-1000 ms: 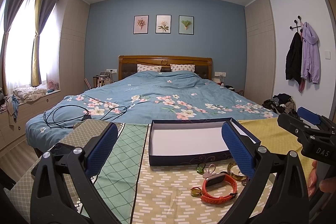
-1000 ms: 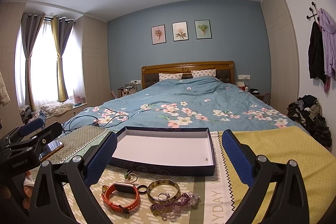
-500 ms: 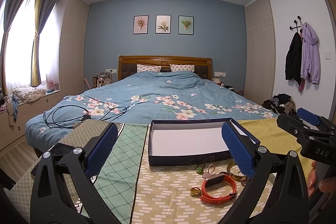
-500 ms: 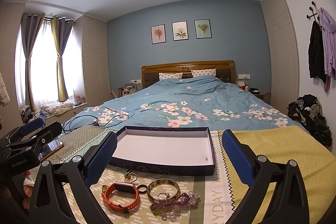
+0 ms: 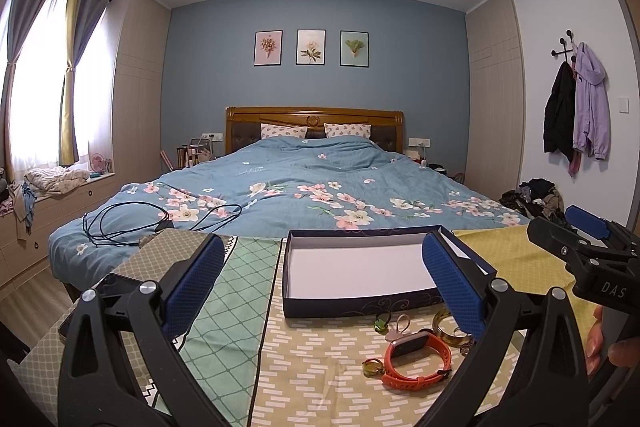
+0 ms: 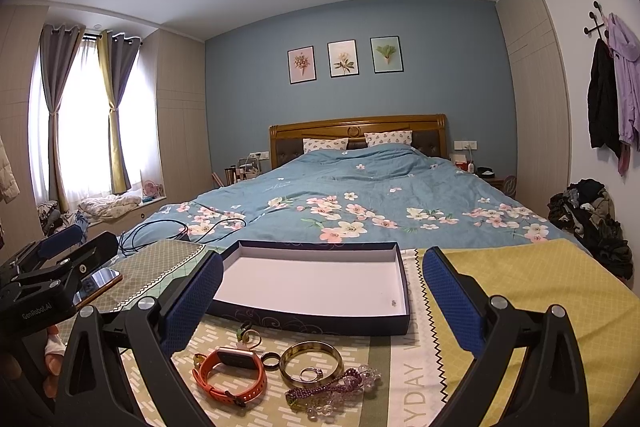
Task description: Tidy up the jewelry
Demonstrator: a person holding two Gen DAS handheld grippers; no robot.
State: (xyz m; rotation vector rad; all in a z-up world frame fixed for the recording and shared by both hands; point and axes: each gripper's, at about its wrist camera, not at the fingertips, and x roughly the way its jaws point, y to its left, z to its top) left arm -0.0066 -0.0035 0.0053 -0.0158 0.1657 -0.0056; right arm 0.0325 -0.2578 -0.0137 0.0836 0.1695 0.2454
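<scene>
A shallow dark-blue box [image 5: 360, 301] [image 6: 316, 321] with a white inside lies open on the patterned table. In front of it sits a small pile of jewelry: an orange watch [image 5: 416, 355] [image 6: 230, 373], a gold bangle [image 6: 311, 367], several rings [image 5: 372, 367], and a beaded bracelet [image 6: 332, 389]. My left gripper [image 5: 324, 287] is open above the table, left of the pile. My right gripper [image 6: 322, 291] is open too, held above the pile and the box. Neither holds anything.
A phone [image 6: 98, 283] lies at the table's left edge. Behind the table stands a bed [image 5: 304, 195] with a black cable [image 5: 120, 223] coiled on it. Yellow cloth [image 6: 536, 283] covers the table's right side. A person's fingers [image 5: 600, 335] show at the right gripper's handle.
</scene>
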